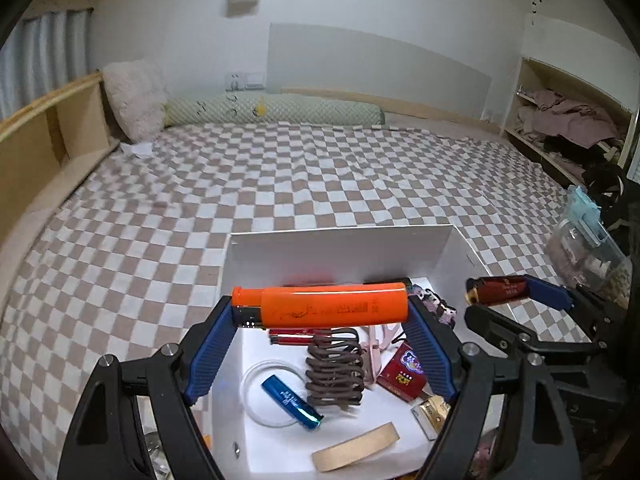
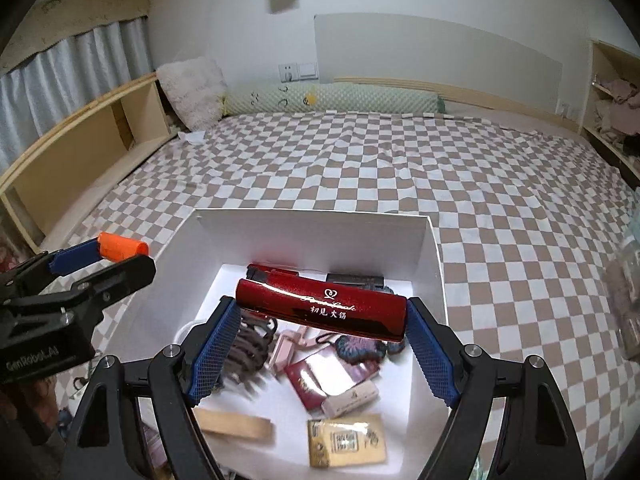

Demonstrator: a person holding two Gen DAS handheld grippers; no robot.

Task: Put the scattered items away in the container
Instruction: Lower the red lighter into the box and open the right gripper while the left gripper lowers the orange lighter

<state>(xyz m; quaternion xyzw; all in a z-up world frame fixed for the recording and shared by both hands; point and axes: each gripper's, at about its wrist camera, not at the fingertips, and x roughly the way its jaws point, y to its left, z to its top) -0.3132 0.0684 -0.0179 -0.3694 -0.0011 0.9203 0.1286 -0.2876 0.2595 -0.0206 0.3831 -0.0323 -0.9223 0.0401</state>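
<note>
Left hand-held gripper (image 1: 320,314) clamping orange lighter (image 1: 332,306), right hand-held gripper (image 2: 322,318) clamping glossy red lighter (image 2: 320,308)

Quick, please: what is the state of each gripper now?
Left gripper: closed on the long orange plastic lighter, gripped end to end.
Right gripper: closed on the glossy dark red lighter.
</note>
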